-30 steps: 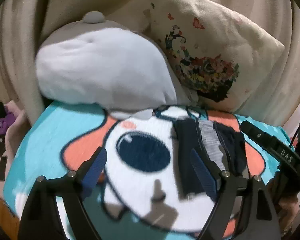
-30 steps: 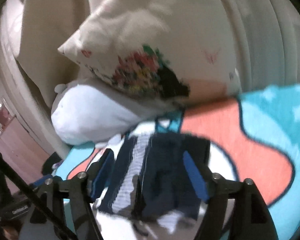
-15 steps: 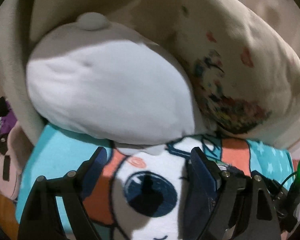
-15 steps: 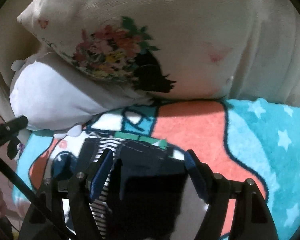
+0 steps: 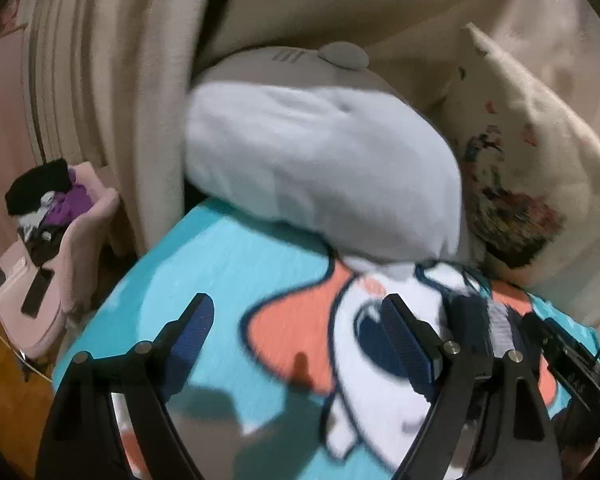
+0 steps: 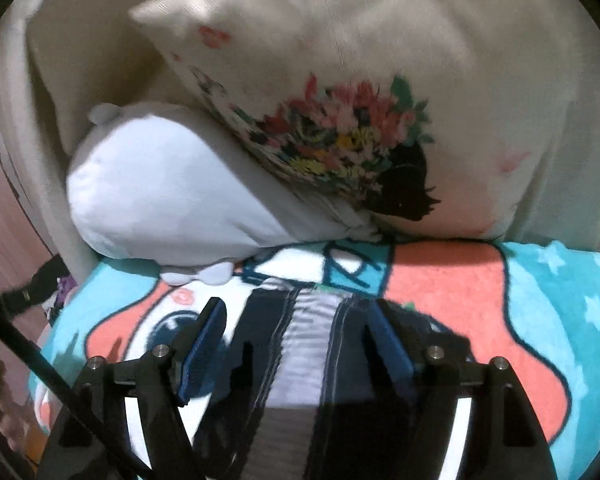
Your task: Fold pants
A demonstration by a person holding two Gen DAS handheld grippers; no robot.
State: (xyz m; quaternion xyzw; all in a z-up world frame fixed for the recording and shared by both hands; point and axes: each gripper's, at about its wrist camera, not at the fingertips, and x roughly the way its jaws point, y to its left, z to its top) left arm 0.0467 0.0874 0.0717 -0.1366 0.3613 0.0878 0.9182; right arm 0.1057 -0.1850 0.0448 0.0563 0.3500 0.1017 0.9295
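Soft navy cloth, the pants lie in a folded stack on the cartoon blanket, long axis running away from us toward the floral pillow. We judge them light and limp, best pinched at an edge. Our right gripper hovers wide over them; our left gripper gapes empty, well aside.

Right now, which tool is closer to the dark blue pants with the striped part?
Right. The right tool hangs directly over the dark blue striped pants; the left tool is off to their left, above the cartoon blanket.
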